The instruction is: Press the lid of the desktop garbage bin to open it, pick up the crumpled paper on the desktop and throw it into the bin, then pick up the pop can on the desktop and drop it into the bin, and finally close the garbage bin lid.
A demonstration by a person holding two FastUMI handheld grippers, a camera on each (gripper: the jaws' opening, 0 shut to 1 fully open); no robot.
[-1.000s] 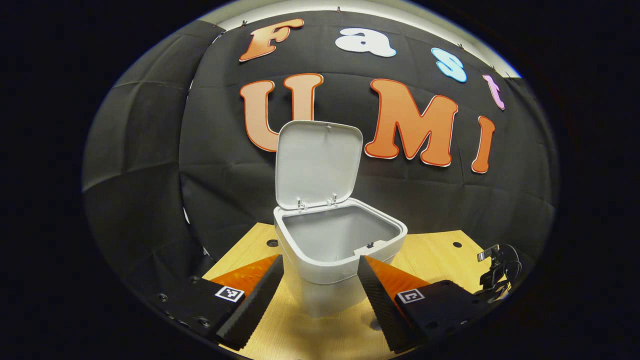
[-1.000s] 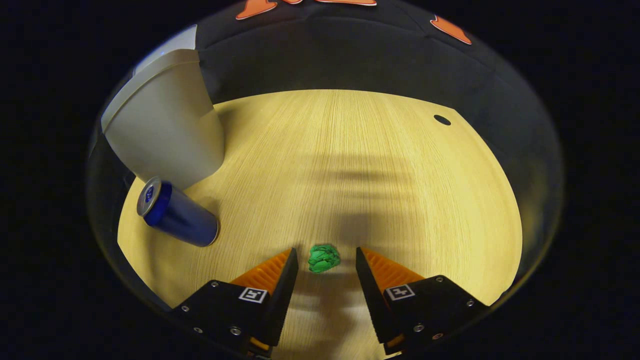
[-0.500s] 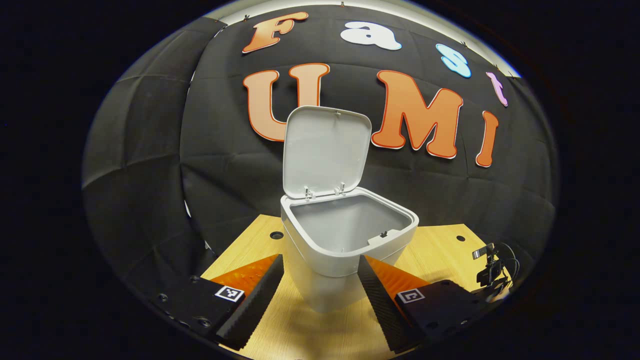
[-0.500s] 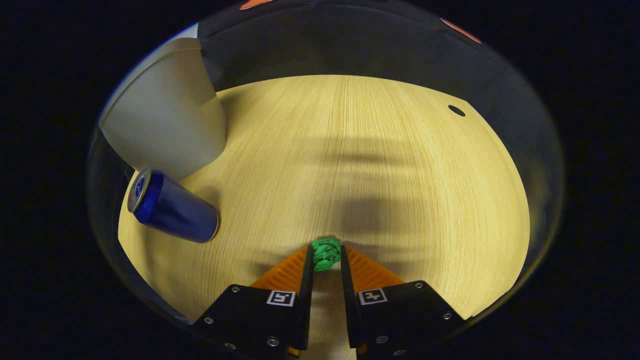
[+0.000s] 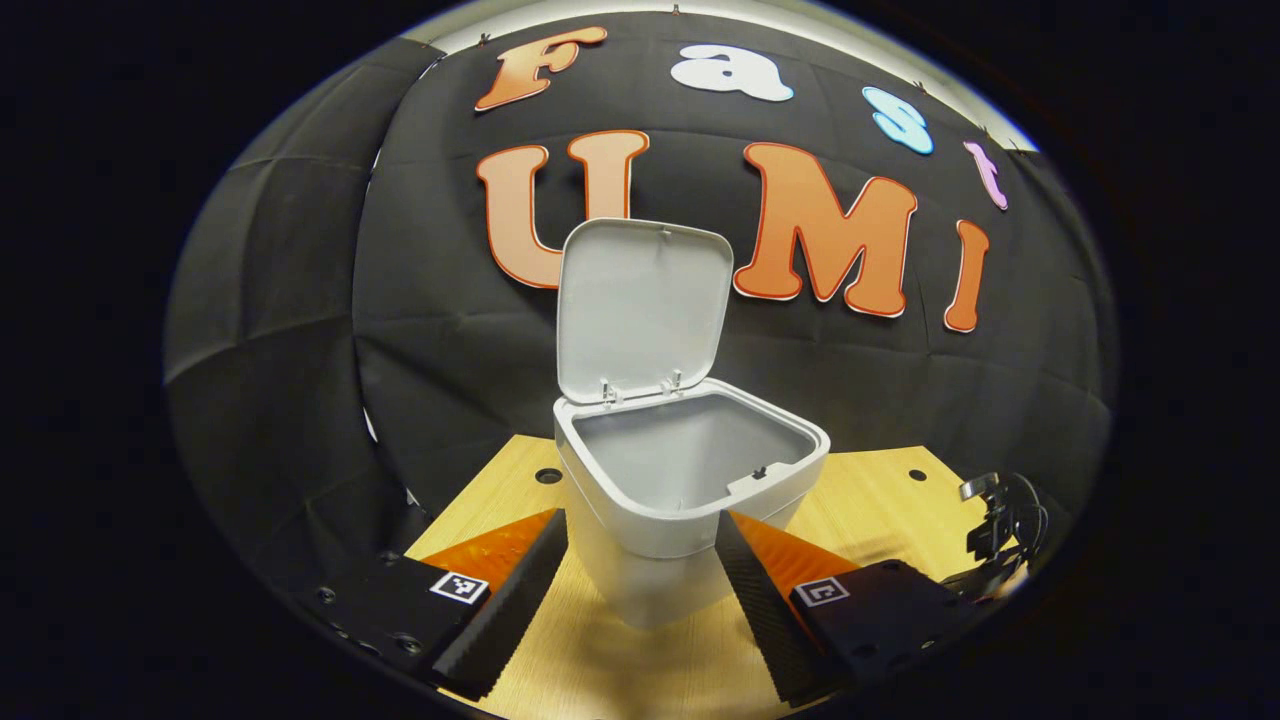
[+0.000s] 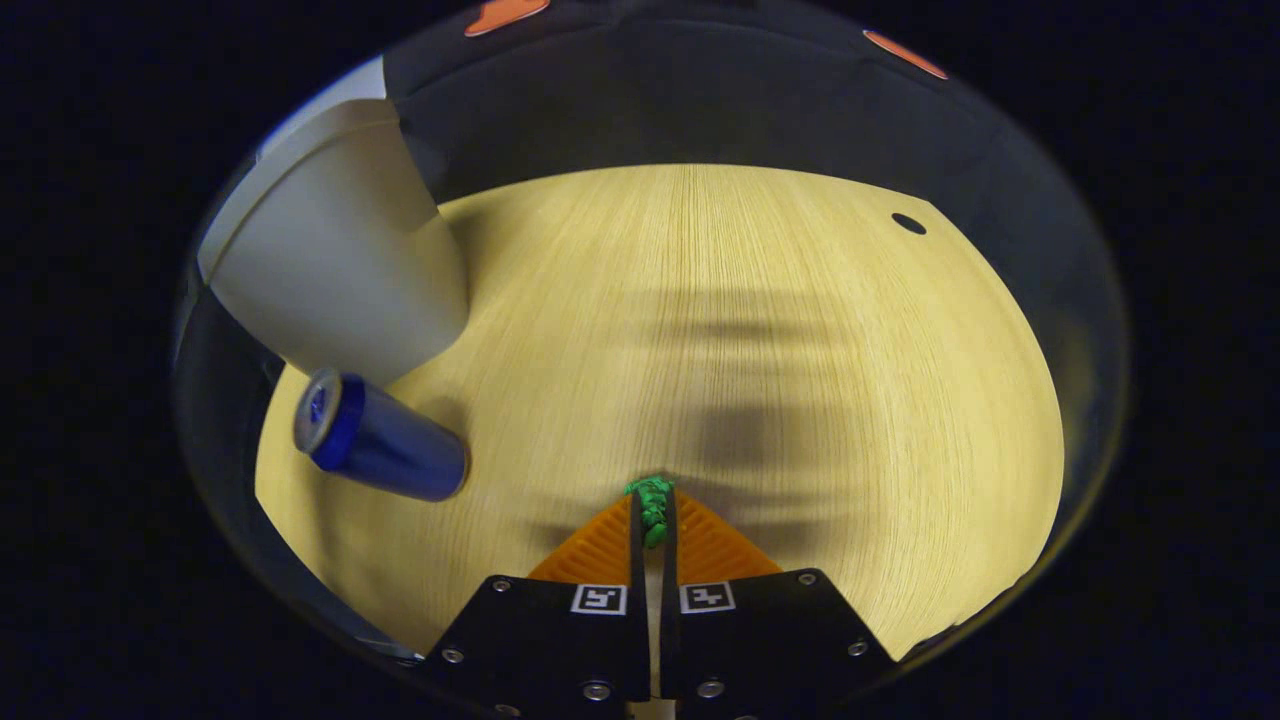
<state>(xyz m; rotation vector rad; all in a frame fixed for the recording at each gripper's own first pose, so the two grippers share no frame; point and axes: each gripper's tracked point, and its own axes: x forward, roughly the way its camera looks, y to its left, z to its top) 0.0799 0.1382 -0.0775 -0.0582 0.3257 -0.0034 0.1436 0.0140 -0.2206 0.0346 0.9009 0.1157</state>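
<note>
In the left gripper view the white garbage bin (image 5: 660, 520) stands on the wooden desktop with its lid (image 5: 640, 305) raised upright. My left gripper (image 5: 640, 545) is open, its fingers on either side of the bin's front and apart from it. In the right gripper view my right gripper (image 6: 652, 515) is shut on the green crumpled paper (image 6: 652, 498), squeezed thin between both fingers low over the desktop. A blue pop can (image 6: 380, 450) lies on its side to the left, beside the bin's body (image 6: 330, 260).
The wooden desktop (image 6: 750, 330) stretches ahead of the right gripper, with a small dark hole (image 6: 908, 223) near its far right edge. Black cloth walls close in behind the desktop. A dark device with cables (image 5: 1000, 530) sits at the right edge in the left gripper view.
My right gripper has closed from wide open onto the green paper and squeezed it flat. The left gripper shifted only slightly in front of the bin and stayed open.
</note>
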